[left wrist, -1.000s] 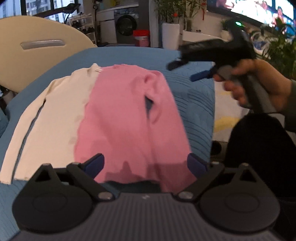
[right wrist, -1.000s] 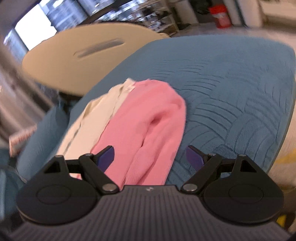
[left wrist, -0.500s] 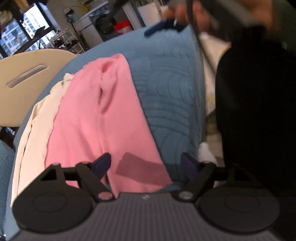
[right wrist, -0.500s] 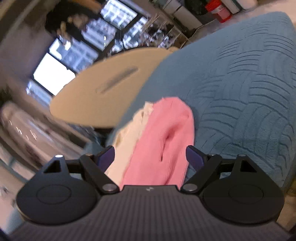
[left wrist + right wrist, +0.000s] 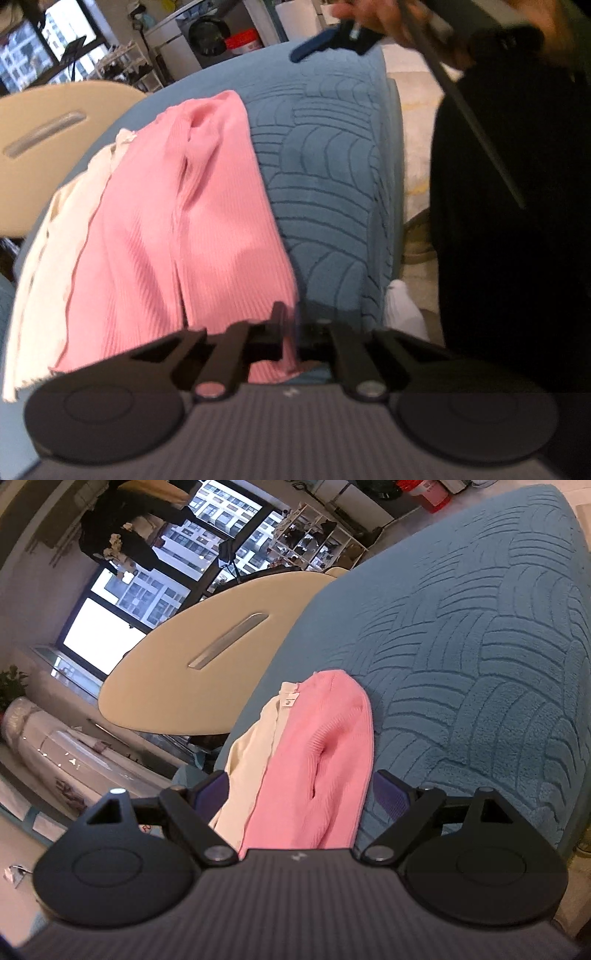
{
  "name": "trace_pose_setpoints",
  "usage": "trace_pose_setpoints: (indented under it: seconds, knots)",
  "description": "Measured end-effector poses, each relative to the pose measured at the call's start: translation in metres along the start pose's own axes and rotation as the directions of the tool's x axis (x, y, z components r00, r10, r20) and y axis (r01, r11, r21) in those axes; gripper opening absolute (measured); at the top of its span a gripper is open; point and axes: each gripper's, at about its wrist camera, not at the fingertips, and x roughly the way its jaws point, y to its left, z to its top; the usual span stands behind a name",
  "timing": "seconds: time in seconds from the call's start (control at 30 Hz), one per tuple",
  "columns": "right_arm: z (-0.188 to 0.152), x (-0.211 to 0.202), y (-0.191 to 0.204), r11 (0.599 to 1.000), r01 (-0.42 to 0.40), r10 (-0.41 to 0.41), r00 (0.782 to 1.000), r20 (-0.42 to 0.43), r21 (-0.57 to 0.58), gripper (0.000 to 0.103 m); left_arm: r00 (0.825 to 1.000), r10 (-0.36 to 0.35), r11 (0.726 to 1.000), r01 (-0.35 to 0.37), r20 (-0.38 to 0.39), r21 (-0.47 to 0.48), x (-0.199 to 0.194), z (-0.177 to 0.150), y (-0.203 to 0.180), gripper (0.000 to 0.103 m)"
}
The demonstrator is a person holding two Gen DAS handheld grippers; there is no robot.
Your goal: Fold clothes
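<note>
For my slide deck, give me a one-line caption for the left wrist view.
Left gripper pinches the pink top's hem corner on the blue quilted cover.

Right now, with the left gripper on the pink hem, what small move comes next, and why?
Probably close the right gripper on the pink top: its jaws stand open around the shoulder end, while the left gripper is already shut on the hem corner.

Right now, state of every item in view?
left hand-held gripper: shut on the pink top's near hem
right hand-held gripper: open, holding nothing
pink top: lying flat, half covering the cream top
cream top: spread flat, unfolded
blue cover: spread flat under both
</note>
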Motion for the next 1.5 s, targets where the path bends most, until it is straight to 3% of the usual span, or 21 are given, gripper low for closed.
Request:
trace_pose_setpoints:
  seconds: [0.13,0.23,0.27,0.3,0.33,0.37,0.4,0.47,0.53,0.63,0.73,0.77,0.8,0.83,0.9,1.0,1.2,1.33,1.43,1.47,1.5]
  knots:
    - [0.000,-0.001,-0.001,1.000,0.015,-0.015,1.000,-0.002,0.002,0.088,0.996,-0.048,0.998,0.051,0.075,-0.041,-0.025,0.005,0.016,0.005]
    - [0.000,-0.001,-0.001,1.000,0.023,-0.023,1.000,-0.003,-0.003,0.088,0.978,-0.148,0.960,0.177,0.145,-0.219,-0.048,0.009,0.060,0.005]
    - [0.000,0.000,-0.001,1.000,0.025,-0.026,1.000,-0.004,-0.004,0.088,0.969,-0.180,0.915,0.228,0.169,-0.333,-0.052,0.006,0.087,0.005]
    - [0.000,0.001,-0.001,1.000,0.030,-0.030,1.000,-0.007,-0.006,0.088,0.957,-0.208,0.830,0.281,0.201,-0.482,-0.054,-0.002,0.122,0.005]
    - [-0.001,0.002,0.000,0.999,0.031,-0.031,0.999,-0.010,-0.008,0.088,0.953,-0.212,0.784,0.297,0.215,-0.545,-0.054,-0.006,0.138,0.005]
    - [-0.001,0.002,0.000,0.999,0.033,-0.033,0.999,-0.012,-0.011,0.088,0.966,-0.168,0.708,0.258,0.198,-0.658,-0.050,-0.022,0.167,0.006]
    - [-0.002,0.004,0.003,0.999,0.044,-0.044,0.999,-0.019,-0.021,0.088,0.977,-0.124,0.613,0.212,0.172,-0.761,-0.046,-0.039,0.196,0.009]
    - [-0.003,0.010,0.006,0.997,0.068,-0.069,0.997,-0.039,-0.039,0.088,0.988,-0.104,0.601,0.151,0.111,-0.785,-0.040,-0.049,0.212,0.011]
    - [-0.004,0.021,0.009,0.994,0.096,-0.101,0.991,-0.087,-0.059,0.088,0.990,-0.130,0.611,0.129,0.061,-0.781,-0.032,-0.059,0.221,0.017]
    - [-0.004,0.037,0.012,0.987,0.126,-0.139,0.982,-0.131,-0.103,0.086,0.991,-0.123,0.639,0.126,0.061,-0.759,-0.034,-0.060,0.218,0.026]
    - [0.004,0.057,0.011,0.960,0.229,-0.247,0.964,-0.101,-0.160,0.086,0.981,-0.149,0.683,0.193,0.124,-0.705,-0.042,-0.054,0.207,0.052]
    - [0.010,0.062,0.005,0.959,0.248,-0.261,0.961,-0.091,-0.135,0.087,0.976,-0.155,0.712,0.216,0.152,-0.668,-0.046,-0.049,0.201,0.061]
    - [0.015,0.066,-0.001,0.963,0.252,-0.260,0.961,-0.089,-0.099,0.087,0.974,-0.149,0.759,0.223,0.170,-0.612,-0.050,-0.043,0.194,0.066]
    - [0.021,0.070,-0.008,0.965,0.253,-0.258,0.962,-0.088,-0.062,0.087,0.974,-0.146,0.781,0.222,0.176,-0.583,-0.050,-0.040,0.191,0.067]
    - [0.033,0.081,-0.023,0.974,0.225,-0.222,0.969,-0.107,0.018,0.088,0.978,-0.132,0.884,0.189,0.161,-0.427,-0.049,-0.025,0.174,0.073]
    - [0.040,0.090,-0.032,0.983,0.173,-0.165,0.979,-0.119,0.065,0.082,0.987,-0.107,0.958,0.135,0.123,-0.254,-0.043,-0.011,0.156,0.073]
    - [0.028,0.099,-0.035,0.991,0.111,-0.102,0.989,-0.107,0.077,0.071,0.989,-0.132,0.974,0.141,0.062,-0.175,-0.029,-0.006,0.147,0.064]
    - [0.027,0.095,-0.040,0.992,0.084,-0.075,0.993,-0.092,0.097,0.070,0.980,-0.199,0.951,0.198,0.020,-0.237,-0.022,-0.011,0.154,0.049]
    - [0.028,0.096,-0.042,0.991,0.073,-0.063,0.994,-0.090,0.113,0.065,0.980,-0.199,0.948,0.200,0.028,-0.249,-0.025,-0.015,0.158,0.030]
    - [0.029,0.096,-0.042,0.991,0.072,-0.061,0.994,-0.091,0.114,0.062,0.980,-0.196,0.947,0.197,0.029,-0.252,-0.024,-0.015,0.159,0.015]
    - [0.029,0.097,-0.043,0.990,0.076,-0.065,0.994,-0.093,0.117,0.055,0.981,-0.193,0.947,0.195,0.031,-0.256,-0.023,-0.014,0.161,0.007]
